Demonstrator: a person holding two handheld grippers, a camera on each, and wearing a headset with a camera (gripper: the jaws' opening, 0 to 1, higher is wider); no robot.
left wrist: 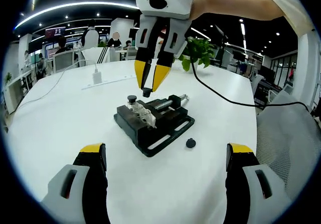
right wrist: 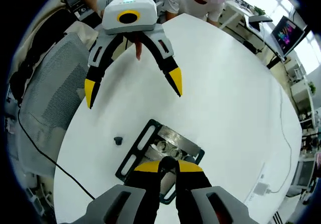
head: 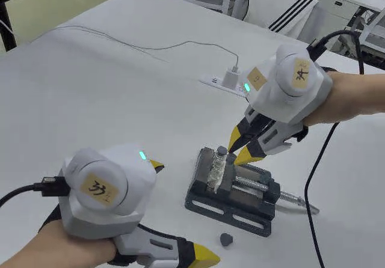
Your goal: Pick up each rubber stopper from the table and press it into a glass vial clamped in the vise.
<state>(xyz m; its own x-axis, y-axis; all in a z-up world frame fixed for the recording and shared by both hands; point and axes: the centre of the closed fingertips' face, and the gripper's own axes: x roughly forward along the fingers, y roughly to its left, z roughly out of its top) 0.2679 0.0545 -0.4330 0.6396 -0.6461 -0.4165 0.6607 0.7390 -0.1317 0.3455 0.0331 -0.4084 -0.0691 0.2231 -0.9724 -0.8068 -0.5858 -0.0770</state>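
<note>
A black vise (head: 231, 199) (left wrist: 153, 126) (right wrist: 131, 156) sits on the white table and clamps a row of glass vials (head: 216, 173) (left wrist: 144, 113). One vial at the far end carries a dark stopper (head: 221, 151) (left wrist: 132, 99). My right gripper (head: 239, 149) (left wrist: 150, 83) (right wrist: 169, 168) hangs just above the vials, shut on another rubber stopper (head: 231, 158) (left wrist: 146, 92) (right wrist: 168, 162). A loose stopper (head: 226, 239) (left wrist: 190, 143) (right wrist: 118, 140) lies on the table beside the vise. My left gripper (head: 182, 211) (left wrist: 166, 148) (right wrist: 133, 91) is open and holds nothing, low over the table, near the vise.
A white power strip with a charger (head: 228, 79) and its thin cable lie behind the vise. The right gripper's black cable (head: 313, 178) trails across the table. A chair with a white garment (head: 271, 6) stands at the far edge, a mesh chair (left wrist: 286, 143) at the side.
</note>
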